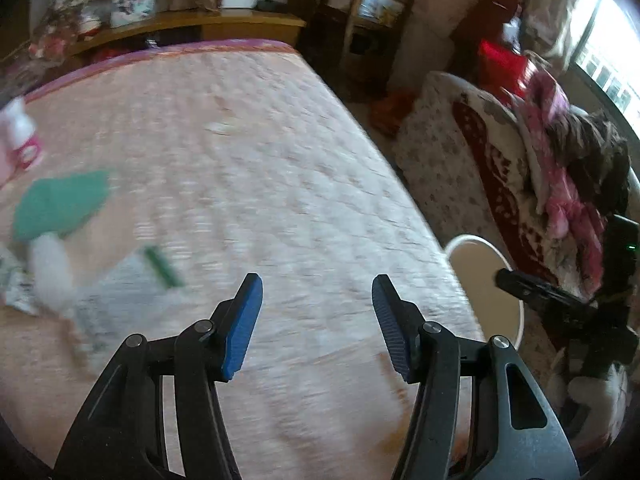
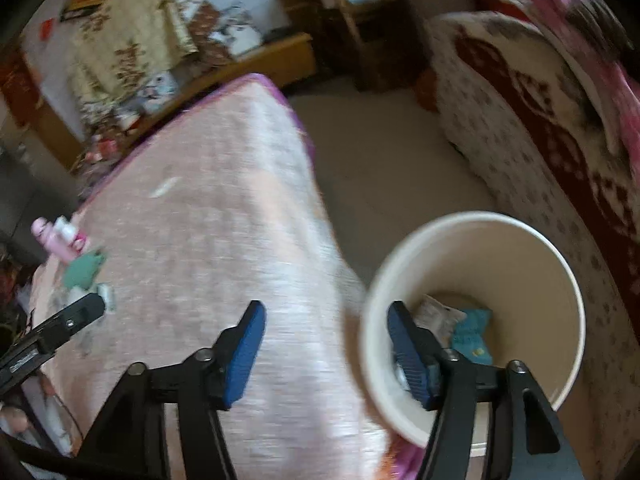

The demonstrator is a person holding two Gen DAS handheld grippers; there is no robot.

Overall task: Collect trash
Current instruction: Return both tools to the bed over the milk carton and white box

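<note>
Both tongs spread, nothing pinched: left gripper point(image 1: 317, 312) over bedspread, right gripper point(image 2: 326, 338) beside bin point(image 2: 540, 248). Remaining trash lower left: green wrapper point(image 1: 60, 204), crumpled paper point(image 1: 120, 292). Light, floppy, probably slippery; best nipped at an edge.

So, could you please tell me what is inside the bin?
In the bin lie a white wrapper and a teal packet. The right gripper's finger covers part of the bottom, so more may be hidden.

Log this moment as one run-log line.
left hand-held gripper: open, empty, over bed | right hand-held gripper: open, empty, at bin rim | bin: holds wrappers | bed: litter remains
</note>
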